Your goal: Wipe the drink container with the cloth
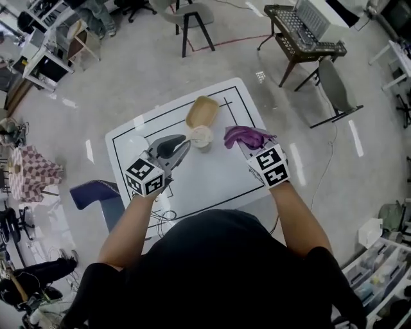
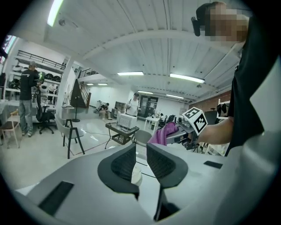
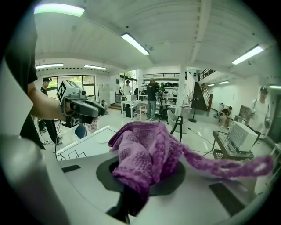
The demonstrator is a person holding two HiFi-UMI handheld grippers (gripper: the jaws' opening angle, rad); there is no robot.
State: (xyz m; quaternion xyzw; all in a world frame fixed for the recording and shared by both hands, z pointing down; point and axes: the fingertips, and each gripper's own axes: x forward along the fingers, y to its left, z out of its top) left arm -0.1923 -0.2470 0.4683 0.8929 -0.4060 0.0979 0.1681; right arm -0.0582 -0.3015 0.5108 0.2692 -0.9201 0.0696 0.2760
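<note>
A cream drink container (image 1: 201, 136) stands on the white table (image 1: 218, 180), just in front of a tan bowl-shaped thing (image 1: 202, 112). My left gripper (image 1: 185, 146) hovers right beside the container, its tips close to the container's left side. In the left gripper view its jaws (image 2: 141, 151) stand a little apart, with nothing gripped; the container (image 2: 136, 175) shows low down through the gap. To the right of the container, my right gripper (image 1: 243, 142) is shut on a purple knitted cloth (image 1: 246, 135). The bunched cloth (image 3: 147, 154) covers the right gripper's jaws, and a loose end trails off to the right.
Black lines are marked on the table top. On the floor beyond stand a grey chair (image 1: 189, 16), a black cart with a machine (image 1: 302, 32) and another chair (image 1: 337, 87). A blue seat (image 1: 96, 191) sits by the table's left edge. People stand far off.
</note>
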